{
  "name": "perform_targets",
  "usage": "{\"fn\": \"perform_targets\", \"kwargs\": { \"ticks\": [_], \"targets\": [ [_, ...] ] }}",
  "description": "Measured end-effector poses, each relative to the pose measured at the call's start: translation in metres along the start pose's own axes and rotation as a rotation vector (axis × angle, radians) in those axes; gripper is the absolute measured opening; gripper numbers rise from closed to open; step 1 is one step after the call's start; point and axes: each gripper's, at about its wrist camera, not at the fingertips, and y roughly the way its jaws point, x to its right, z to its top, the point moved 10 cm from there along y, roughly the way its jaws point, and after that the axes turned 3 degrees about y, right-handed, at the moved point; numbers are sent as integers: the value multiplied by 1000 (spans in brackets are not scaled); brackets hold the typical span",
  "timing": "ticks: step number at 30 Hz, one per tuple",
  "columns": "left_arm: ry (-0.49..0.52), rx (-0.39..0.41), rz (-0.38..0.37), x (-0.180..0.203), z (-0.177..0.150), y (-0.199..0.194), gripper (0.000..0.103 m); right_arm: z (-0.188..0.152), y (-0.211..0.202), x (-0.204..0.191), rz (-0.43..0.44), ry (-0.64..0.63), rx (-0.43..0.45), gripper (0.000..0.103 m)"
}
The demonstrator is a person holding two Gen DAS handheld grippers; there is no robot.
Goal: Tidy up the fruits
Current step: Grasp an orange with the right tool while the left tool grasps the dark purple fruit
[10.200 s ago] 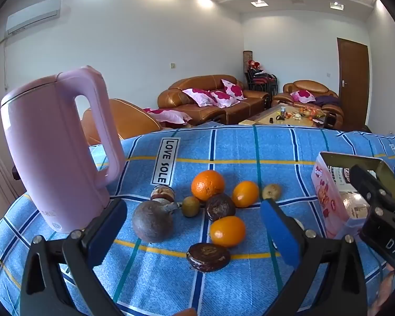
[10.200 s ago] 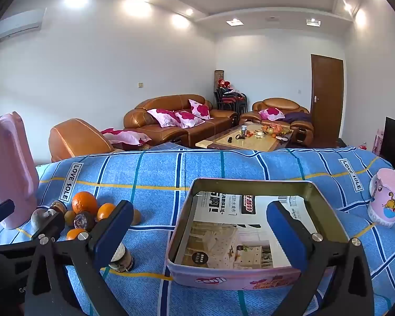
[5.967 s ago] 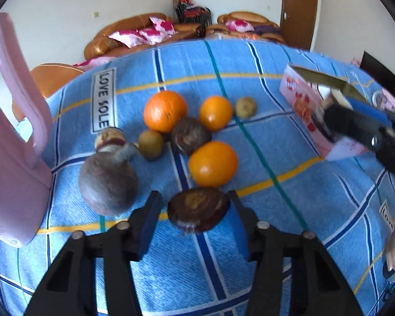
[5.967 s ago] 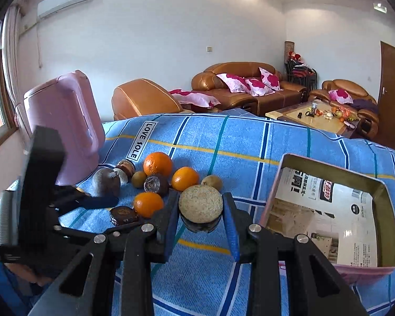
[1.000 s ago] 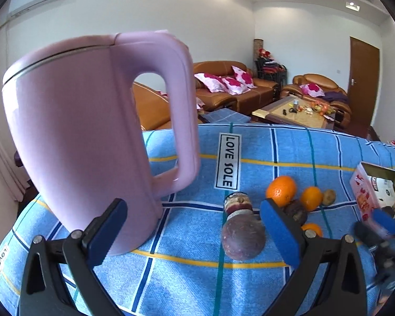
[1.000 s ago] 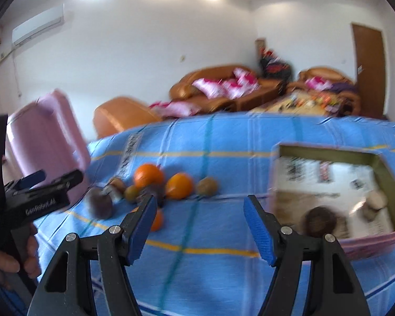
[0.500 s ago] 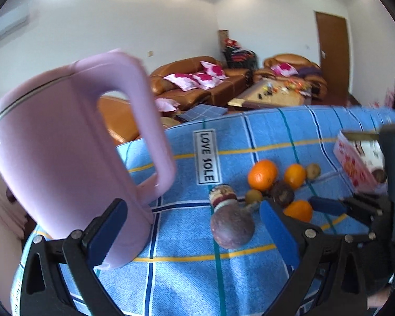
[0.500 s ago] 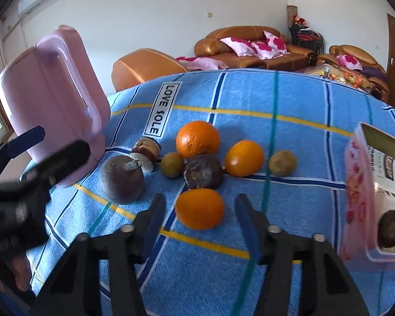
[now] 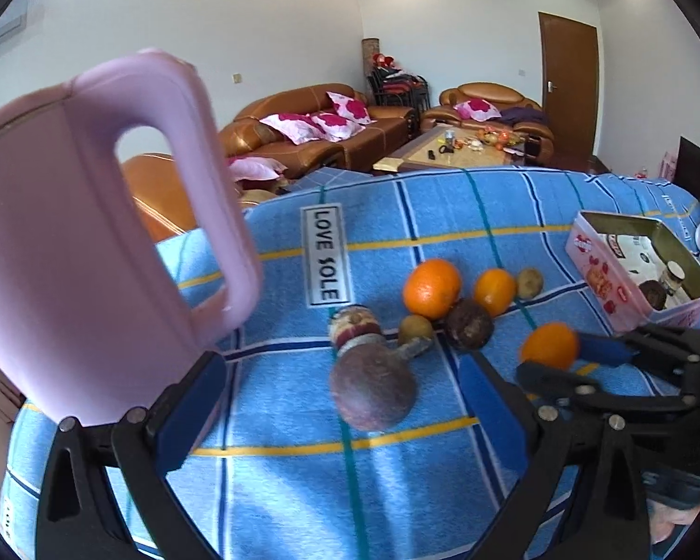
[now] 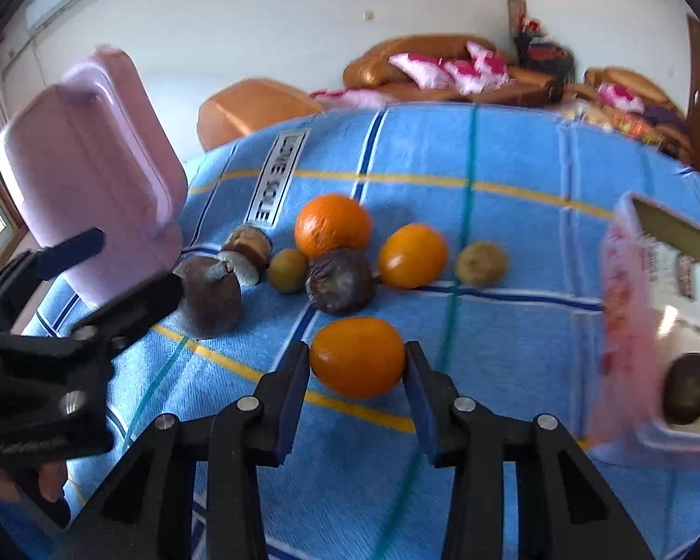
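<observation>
My right claw (image 10: pixel 357 373) has just been closing, and its blue pads now sit against both sides of the near orange (image 10: pixel 357 357), which rests on the blue checked cloth (image 10: pixel 513 242) over the surface. From the left view I see that same orange (image 9: pixel 548 345) caught between the right claw's tips (image 9: pixel 569 359).

My left claw (image 9: pixel 340 410) stands wide with nothing in it, hanging over the big purple-brown fruit (image 9: pixel 372 389), which lies between its fingers but clear of both pads. Hard on its left looms the pink kettle (image 9: pixel 70 242).

Behind the near orange the rest of the pile is bunched together: a dark wrinkled fruit (image 10: pixel 340 282), the large orange (image 10: pixel 332 224) touching it from behind, a smaller orange (image 10: pixel 412 255) to its right, a little green-brown fruit (image 10: pixel 288 269) to its left, and a brownish one (image 10: pixel 481 262) off on its own further right. A small cut fruit (image 10: pixel 247 247) lies by the big purple-brown one.

The pink tin (image 9: pixel 602 275) sits on the right of the cloth, well apart from the pile, with a dark fruit (image 9: pixel 652 294) and a pale-topped piece (image 9: pixel 674 275) inside.
</observation>
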Motion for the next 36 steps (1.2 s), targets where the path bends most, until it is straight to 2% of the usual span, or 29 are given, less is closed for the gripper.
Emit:
{"fn": "perform_targets", "kwargs": {
  "ticks": [5, 10, 13, 15, 18, 20, 23, 26, 30, 33, 36],
  "targets": [
    [-22, -47, 0, 4, -10, 18, 98, -1, -29, 6, -3, -11, 74, 43],
    [-48, -92, 56, -3, -20, 34, 86, -2, -23, 7, 14, 7, 62, 43],
    [-80, -127, 29, -4, -24, 39, 80, -4, -19, 6, 29, 16, 51, 43],
    [-96, -124, 11, -4, -24, 39, 76, -5, -21, 6, 30, 13, 57, 43],
    [-119, -88, -36, -2, -20, 33, 51, -2, -24, 3, 35, 3, 81, 43],
    [-115, -91, -9, -3, -21, 33, 51, -1, -27, 3, 33, -2, 97, 43],
    [-142, -79, -13, -6, -21, 31, 51, 4, -32, 3, 34, -2, 135, 43],
    [-197, -18, -37, -11, -14, 20, 51, 11, -40, 4, 24, -11, 189, 43],
    [-268, 151, -104, -20, 6, -9, 51, 25, -60, 12, -50, -29, 321, 43],
    [-267, 228, -90, -19, 13, -24, 51, 33, -74, 18, -119, -57, 400, 43],
    [-252, 246, -58, -13, 12, -25, 51, 37, -78, 23, -166, -75, 437, 43]
  ]
}}
